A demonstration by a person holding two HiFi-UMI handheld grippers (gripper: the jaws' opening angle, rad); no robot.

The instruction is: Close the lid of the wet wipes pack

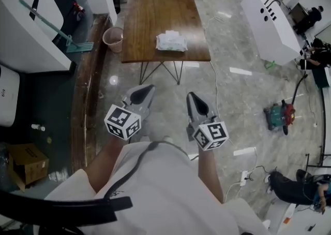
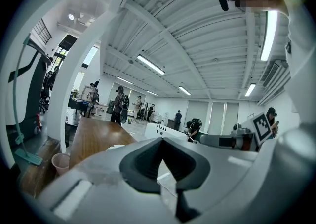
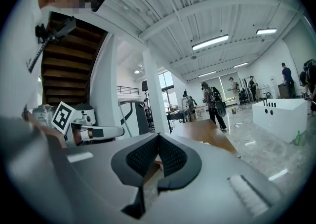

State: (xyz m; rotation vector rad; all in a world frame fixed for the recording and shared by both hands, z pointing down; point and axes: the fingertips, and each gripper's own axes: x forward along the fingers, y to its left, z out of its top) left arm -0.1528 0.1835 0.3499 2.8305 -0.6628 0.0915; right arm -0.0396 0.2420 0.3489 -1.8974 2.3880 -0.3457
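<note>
Left gripper (image 1: 149, 88), right gripper (image 1: 190, 96), wipes pack (image 1: 171, 41)

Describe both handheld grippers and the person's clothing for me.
The left gripper and right gripper are both light grey, tapering shells with dark inner pads. At its rear each carries a white cube printed with black square markers. No cables show on either one. The person wears a white top with a dark strap across it.
</note>
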